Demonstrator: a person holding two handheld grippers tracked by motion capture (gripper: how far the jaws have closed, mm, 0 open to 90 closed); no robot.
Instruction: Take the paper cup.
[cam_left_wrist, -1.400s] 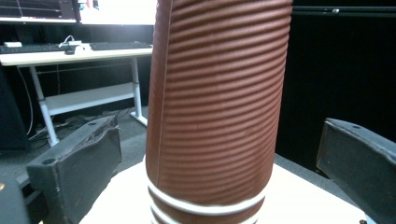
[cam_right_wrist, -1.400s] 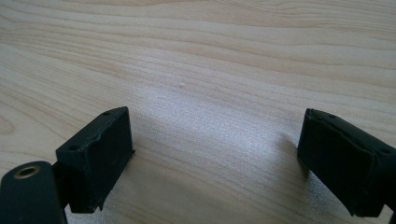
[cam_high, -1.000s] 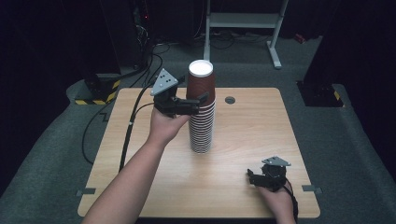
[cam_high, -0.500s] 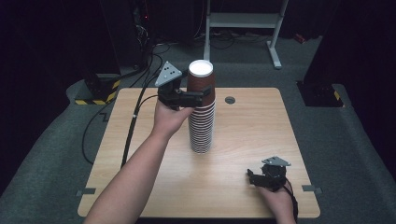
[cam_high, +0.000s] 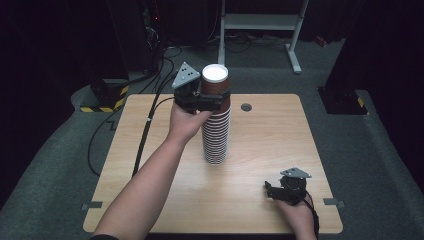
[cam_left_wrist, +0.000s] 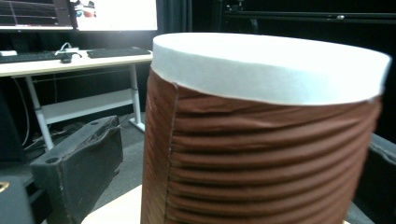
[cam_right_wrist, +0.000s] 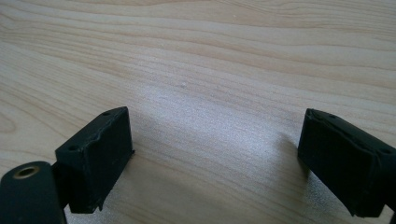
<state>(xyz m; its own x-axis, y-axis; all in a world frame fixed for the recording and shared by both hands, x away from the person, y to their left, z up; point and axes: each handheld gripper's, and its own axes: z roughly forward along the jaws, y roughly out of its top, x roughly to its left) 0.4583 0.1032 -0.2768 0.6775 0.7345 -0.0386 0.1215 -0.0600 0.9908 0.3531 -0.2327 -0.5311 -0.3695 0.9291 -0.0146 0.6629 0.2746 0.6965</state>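
Right hand-held gripper (cam_high: 272, 190) rests on the near right part of the bench (cam_high: 270, 130), jaws spread wide with nothing but bare wood between them. Farther in, the left hand-held gripper (cam_high: 216, 95) is raised level at the top of the tall stack of brown paper cups (cam_high: 216, 135), which stands upright at mid-bench. Its jaws have just been closing and now straddle the topmost cup (cam_left_wrist: 266, 135); in the left gripper view a gap shows beside the left pad, so no grip yet. Judgement: an early stage, the approach done; clamping, lifting off and setting down remain.
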